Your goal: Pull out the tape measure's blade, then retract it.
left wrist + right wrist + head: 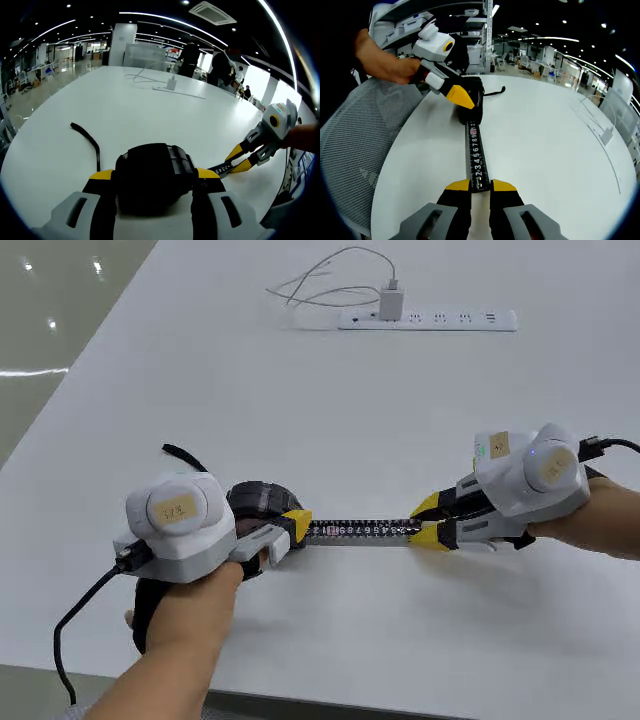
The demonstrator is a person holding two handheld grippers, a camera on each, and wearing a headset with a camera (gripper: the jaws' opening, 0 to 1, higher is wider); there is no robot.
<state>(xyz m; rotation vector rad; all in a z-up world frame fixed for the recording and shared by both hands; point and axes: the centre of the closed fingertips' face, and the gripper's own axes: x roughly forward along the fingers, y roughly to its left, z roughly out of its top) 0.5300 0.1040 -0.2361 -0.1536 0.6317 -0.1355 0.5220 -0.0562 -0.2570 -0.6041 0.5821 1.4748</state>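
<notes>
Bench: white bench [300,370], with a power strip [428,318] well beyond both tools.
Left tool: left tool [152,177] is spread wide and clamped across the black tape measure case [152,160], which rests on the bench.
Right tool: right tool [480,186] is pinched nearly together on the blade [476,150] end; the blade runs straight back to the case.
Handling: case looks rigid, so grip its flanks. Blade looks thin, springy and likely slick, so hold it near the tip.

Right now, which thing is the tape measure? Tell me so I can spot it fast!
Find the big white table and look near its front edge. The tape measure is the round black case in the left tongs, its numbered blade stretched over to the right tongs. Unlike the long white power strip far behind, it is dark and round.
</notes>
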